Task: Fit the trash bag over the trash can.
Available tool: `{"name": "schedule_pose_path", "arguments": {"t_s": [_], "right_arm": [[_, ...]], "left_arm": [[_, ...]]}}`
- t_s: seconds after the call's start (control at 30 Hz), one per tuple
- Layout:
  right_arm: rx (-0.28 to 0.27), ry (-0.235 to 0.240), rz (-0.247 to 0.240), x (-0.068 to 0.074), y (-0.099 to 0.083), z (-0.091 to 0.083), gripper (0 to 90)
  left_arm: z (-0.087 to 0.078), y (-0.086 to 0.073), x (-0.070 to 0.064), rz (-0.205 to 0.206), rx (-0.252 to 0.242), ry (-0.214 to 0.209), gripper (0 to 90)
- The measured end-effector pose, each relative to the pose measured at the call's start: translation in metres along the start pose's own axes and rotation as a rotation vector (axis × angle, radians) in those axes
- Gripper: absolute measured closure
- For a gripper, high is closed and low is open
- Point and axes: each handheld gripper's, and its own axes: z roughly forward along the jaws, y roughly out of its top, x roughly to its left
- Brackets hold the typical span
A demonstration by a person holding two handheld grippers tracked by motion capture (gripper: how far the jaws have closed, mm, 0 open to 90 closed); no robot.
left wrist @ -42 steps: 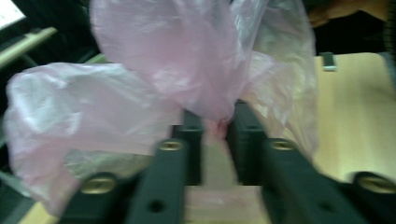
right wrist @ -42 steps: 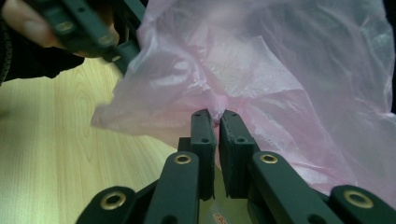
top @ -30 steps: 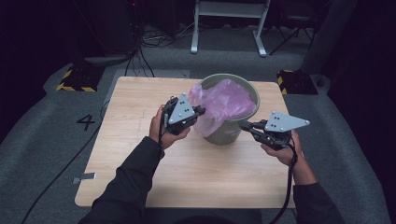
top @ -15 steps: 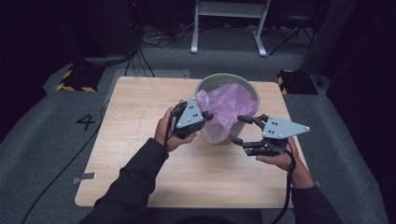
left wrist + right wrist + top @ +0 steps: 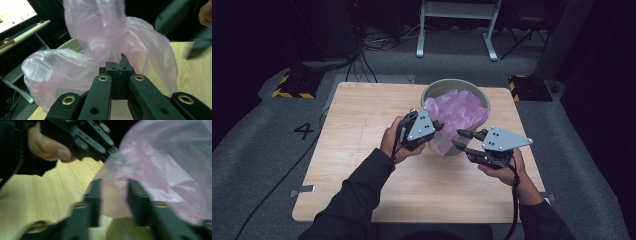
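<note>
High view: a person lines a pale green bin [image 5: 431, 93] with a pink plastic bag [image 5: 459, 112]. The bin stands on the far half of a wooden table [image 5: 362, 130], right of its middle; the bag sits in the bin's mouth and spills over the near rim toward the person.

Left gripper [image 5: 435, 126] — jaws clenched on a fold of the bag at the bin's near-left rim. In the left gripper view the two jaws meet flat, with the film pinched between them at the left gripper [image 5: 119, 65] tips and the pink plastic bag [image 5: 100, 50] billowing up and away beyond.

Right gripper [image 5: 460, 139] — jaws spread and grasping nothing, poised just off the bin's near-right side with the tips aimed at the hanging bag edge. In the right gripper view the right gripper [image 5: 113, 191] frames that loose hem of the pink plastic bag [image 5: 162, 170] between its parted jaws; the view is blurred, so contact cannot be judged.

Governing relation: the free hem lies straight ahead of the right gripper, between it and the bin, and beside the left gripper's pinch point. The right gripper is the free one and close to the unheld hem, so a short advance and closure is likely next — then a spreading of the bag over the rim.

Legible writing: the numeral "4" [image 5: 304, 131] on the grey floor left of the table; no brand or label readable on bin or bag.
</note>
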Motion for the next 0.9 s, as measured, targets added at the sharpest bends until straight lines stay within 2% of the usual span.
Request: {"name": "schedule_pose_path", "arguments": {"t_s": [0.1,0.3,0.33,0.37,0.4,0.43,0.53,0.63,0.7,0.8,0.87,0.9], "right_arm": [[-0.001,0.006,0.028,-0.005,-0.005,-0.001,88.4],[-0.005,0.003,0.053,-0.011,-0.013,-0.006,90.0],[-0.013,0.017,0.041,-0.01,-0.013,-0.007,82.9],[-0.024,0.027,0.035,-0.008,-0.012,-0.007,69.1],[-0.024,0.027,0.035,-0.008,-0.012,-0.007,69.1],[-0.033,0.039,0.029,-0.003,-0.009,-0.006,48.6],[-0.041,0.045,0.024,0.003,-0.006,-0.006,32.1],[-0.079,0.096,0.047,0.004,-0.004,-0.008,25.6],[-0.083,0.093,0.052,0.005,-0.002,-0.009,24.1],[-0.077,0.03,0.044,0.012,0.002,-0.01,20.6],[-0.057,-0.026,0.013,0.017,0.004,-0.011,20.3],[-0.056,-0.031,0.007,0.019,0.005,-0.011,20.7]], "left_arm": [[-0.002,-0.001,0.003,-0.012,-0.007,0.003,90.0],[-0.01,-0.006,0.012,-0.057,-0.031,0.008,89.9],[-0.009,-0.006,0.011,-0.053,-0.03,0.007,90.0],[-0.008,-0.005,0.01,-0.051,-0.03,0.001,90.0],[-0.008,-0.005,0.01,-0.051,-0.03,0.001,90.0],[-0.006,-0.004,0.006,-0.04,-0.025,-0.008,90.0],[-0.003,-0.002,0.001,-0.025,-0.021,-0.018,90.0],[0.001,0.0,-0.004,-0.004,-0.01,-0.025,90.0],[0.002,0.001,-0.006,0.001,-0.006,-0.022,90.0],[0.007,0.004,-0.012,0.02,0.007,-0.015,90.0],[0.009,0.004,-0.015,0.03,0.014,-0.021,90.0],[0.01,0.005,-0.016,0.03,0.013,-0.026,90.0]]}}
